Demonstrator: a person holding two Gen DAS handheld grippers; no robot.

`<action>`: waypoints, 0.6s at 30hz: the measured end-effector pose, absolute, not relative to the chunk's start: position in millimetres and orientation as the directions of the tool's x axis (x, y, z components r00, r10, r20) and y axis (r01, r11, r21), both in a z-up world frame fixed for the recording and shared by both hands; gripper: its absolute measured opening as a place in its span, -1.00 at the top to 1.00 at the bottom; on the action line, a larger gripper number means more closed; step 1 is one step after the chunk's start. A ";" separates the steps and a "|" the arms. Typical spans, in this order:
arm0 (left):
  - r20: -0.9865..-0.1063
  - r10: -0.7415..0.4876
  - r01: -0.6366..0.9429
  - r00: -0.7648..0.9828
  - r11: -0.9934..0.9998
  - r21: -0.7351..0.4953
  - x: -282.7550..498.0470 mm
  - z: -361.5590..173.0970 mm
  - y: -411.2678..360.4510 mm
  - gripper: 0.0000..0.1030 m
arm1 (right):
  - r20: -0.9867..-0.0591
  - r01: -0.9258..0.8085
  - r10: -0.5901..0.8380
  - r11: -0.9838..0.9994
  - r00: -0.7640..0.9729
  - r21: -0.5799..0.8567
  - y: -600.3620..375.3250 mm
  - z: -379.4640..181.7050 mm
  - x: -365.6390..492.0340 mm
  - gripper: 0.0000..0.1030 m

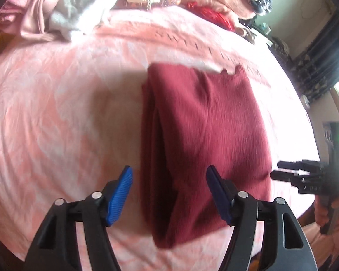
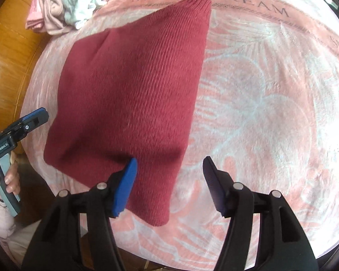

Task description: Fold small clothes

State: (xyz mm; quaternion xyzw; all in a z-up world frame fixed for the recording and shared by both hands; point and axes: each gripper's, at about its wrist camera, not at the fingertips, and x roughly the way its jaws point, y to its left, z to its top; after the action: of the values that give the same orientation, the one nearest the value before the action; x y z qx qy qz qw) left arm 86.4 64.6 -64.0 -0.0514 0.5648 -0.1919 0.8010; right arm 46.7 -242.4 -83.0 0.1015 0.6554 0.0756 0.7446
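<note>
A dark red ribbed knit garment [image 1: 205, 140] lies folded flat on a pink blanket [image 1: 56, 113]; it also shows in the right wrist view [image 2: 133, 94]. My left gripper [image 1: 169, 194] is open and empty, hovering above the garment's near left edge. My right gripper [image 2: 169, 185] is open and empty, above the garment's near right corner. The right gripper shows at the right edge of the left wrist view [image 1: 305, 176]. The left gripper shows at the left edge of the right wrist view [image 2: 22, 128].
A heap of pale pink and white clothes [image 2: 63, 6] lies at the blanket's far left; it also shows in the left wrist view [image 1: 56, 11]. Red and plaid fabrics [image 1: 214, 15] are piled at the back. A wooden surface [image 2: 13, 52] borders the blanket [image 2: 271, 103] on the left.
</note>
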 end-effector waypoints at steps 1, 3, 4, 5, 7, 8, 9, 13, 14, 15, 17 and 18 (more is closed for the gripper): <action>-0.885 -0.367 0.232 0.288 0.923 -0.307 100.6 -66.4 59.9 -0.33 | -0.958 0.028 0.253 0.966 0.135 0.259 -244.0 -80.7 52.5 -0.17; -0.892 -0.356 0.202 0.278 0.930 -0.308 125.1 -76.5 52.5 -0.33 | -0.955 0.040 0.255 0.964 0.148 0.264 -244.9 -77.7 60.1 -0.20; -0.894 -0.353 0.187 0.276 0.932 -0.310 135.9 -79.5 48.2 -0.33 | -0.955 0.038 0.257 0.963 0.152 0.265 -245.0 -76.5 62.8 -0.21; -0.896 -0.350 0.170 0.273 0.934 -0.313 146.6 -84.6 46.5 -0.33 | -0.954 0.037 0.258 0.963 0.154 0.267 -241.4 -76.9 63.2 -0.21; -0.895 -0.362 0.143 0.260 0.931 -0.335 163.3 -93.7 47.1 -0.33 | -0.953 0.031 0.260 0.963 0.153 0.268 -246.4 -75.7 64.5 -0.22; -0.890 -0.382 0.132 0.248 0.924 -0.359 168.7 -98.0 46.9 -0.26 | -0.953 0.029 0.262 0.963 0.150 0.269 -251.7 -74.1 65.1 -0.22; -0.883 -0.404 0.125 0.240 0.914 -0.385 171.4 -102.1 49.0 -0.13 | -0.954 0.029 0.263 0.962 0.145 0.270 -251.7 -76.2 63.9 -0.22; -0.856 -0.453 0.116 0.249 0.891 -0.438 173.4 -104.5 50.0 0.69 | -0.953 0.037 0.274 0.959 0.131 0.280 -264.8 -75.2 67.1 -0.23; -0.845 -0.465 0.104 0.263 0.885 -0.454 171.4 -100.6 54.2 0.72 | -0.952 0.039 0.275 0.958 0.131 0.283 -265.3 -75.1 67.0 -0.23; -0.834 -0.476 0.095 0.277 0.878 -0.469 168.5 -95.2 59.0 0.73 | -0.953 0.039 0.272 0.959 0.136 0.279 -265.4 -74.6 67.0 -0.23; -0.837 -0.456 0.138 0.301 0.890 -0.435 164.1 -87.9 65.3 0.75 | -0.954 0.030 0.255 0.964 0.157 0.263 -265.9 -70.6 66.5 -0.22; -0.842 -0.443 0.143 0.308 0.897 -0.419 163.7 -89.1 68.5 0.75 | -0.954 0.024 0.248 0.966 0.169 0.256 -265.9 -68.4 66.1 -0.22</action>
State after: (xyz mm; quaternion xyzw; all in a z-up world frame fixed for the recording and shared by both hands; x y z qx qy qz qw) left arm 163.7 68.5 -89.1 -0.1341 0.5590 -0.1837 0.7974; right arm 66.1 -265.9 -68.4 0.1065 0.6404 0.0739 0.7570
